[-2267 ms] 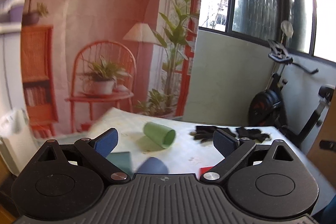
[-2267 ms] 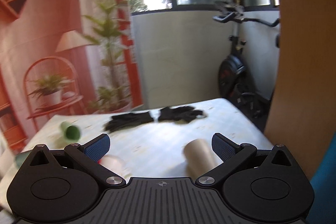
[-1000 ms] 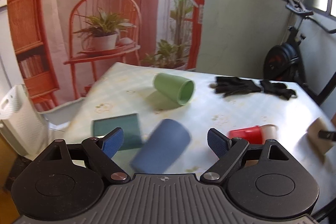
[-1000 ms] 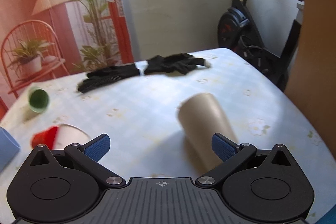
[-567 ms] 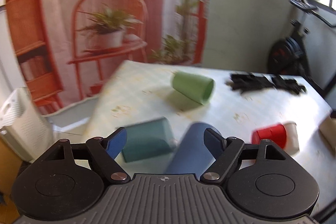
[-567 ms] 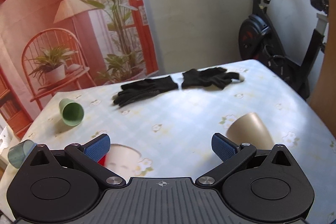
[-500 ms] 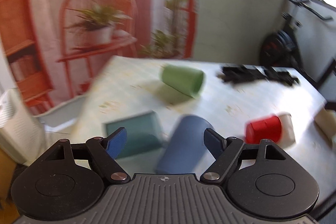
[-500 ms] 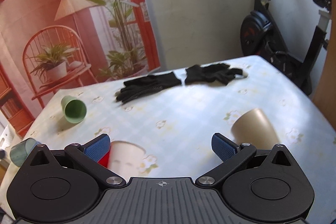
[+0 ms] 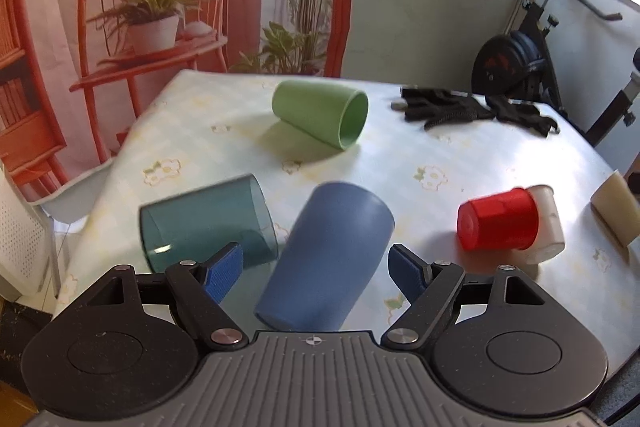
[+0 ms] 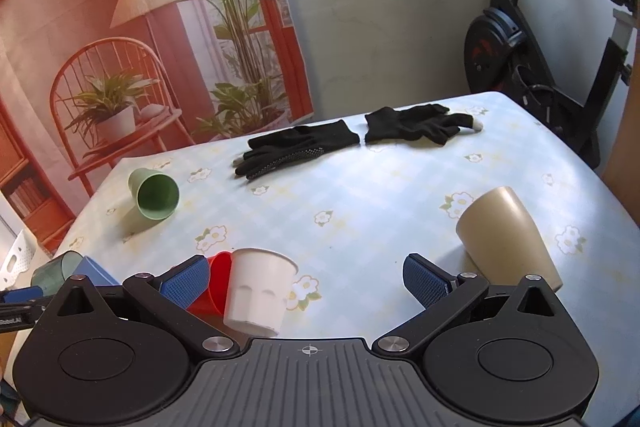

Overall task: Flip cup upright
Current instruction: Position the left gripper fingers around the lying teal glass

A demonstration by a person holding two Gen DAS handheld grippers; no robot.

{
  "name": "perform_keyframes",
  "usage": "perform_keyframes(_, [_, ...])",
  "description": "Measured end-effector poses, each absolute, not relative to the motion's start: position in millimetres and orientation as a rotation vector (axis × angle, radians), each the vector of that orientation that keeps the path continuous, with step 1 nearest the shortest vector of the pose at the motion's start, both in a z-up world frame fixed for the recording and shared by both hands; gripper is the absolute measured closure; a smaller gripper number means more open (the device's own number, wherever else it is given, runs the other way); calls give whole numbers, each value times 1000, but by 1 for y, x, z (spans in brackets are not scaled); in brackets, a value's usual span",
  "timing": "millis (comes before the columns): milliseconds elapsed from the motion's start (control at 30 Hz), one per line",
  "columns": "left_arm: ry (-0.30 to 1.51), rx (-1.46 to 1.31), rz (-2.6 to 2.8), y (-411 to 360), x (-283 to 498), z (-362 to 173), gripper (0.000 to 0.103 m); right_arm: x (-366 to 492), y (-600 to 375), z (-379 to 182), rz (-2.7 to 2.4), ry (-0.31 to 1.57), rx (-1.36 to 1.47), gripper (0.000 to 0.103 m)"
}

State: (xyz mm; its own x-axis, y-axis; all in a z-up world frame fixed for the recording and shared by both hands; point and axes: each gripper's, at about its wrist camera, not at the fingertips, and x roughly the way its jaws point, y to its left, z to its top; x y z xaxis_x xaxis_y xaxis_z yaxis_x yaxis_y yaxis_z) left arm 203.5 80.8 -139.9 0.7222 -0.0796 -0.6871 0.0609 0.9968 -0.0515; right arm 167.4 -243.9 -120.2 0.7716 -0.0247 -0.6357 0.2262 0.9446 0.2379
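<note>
Between open left claw [image 9: 316, 271], toppled blue cup [image 9: 326, 259], lettering illegible

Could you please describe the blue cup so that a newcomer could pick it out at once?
On the floral tablecloth, look just ahead of the left gripper. The blue cup lies on its side there, opaque, beside a see-through teal cup.

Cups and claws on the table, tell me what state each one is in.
blue cup: on its side, between open left claw fingers
teal cup: on its side
green cup: on its side
red cup: on its side
beige cup: on its side
right claw: open
</note>
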Motion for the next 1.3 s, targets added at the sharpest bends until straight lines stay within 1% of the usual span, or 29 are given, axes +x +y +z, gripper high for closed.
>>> perform_keyframes(200, [739,-107,-53,96,211,-114,21,175,-239,-115,-125,673,306,1])
perform_keyframes(433, [768,-193,-42,92,276,-73,21,191,-248,-101,-143,647,316,0])
perform_keyframes(567, [736,-152,-20,87,292,-61,21,192,-253,-93,-144,631,311,0])
perform_keyframes(833, [777,-87,-14,106,282,-75,21,195,-255,-111,-134,668,362,0])
perform_keyframes(1000, [790,32,-39,124,259,-94,21,199,-235,-122,-96,711,353,0])
perform_keyframes(1200, [792,167,-80,140,240,-113,21,206,-210,-119,-61,732,320,0])
perform_keyframes(1300, [810,185,-110,148,236,-122,21,212,-198,-115,-48,741,304,0])
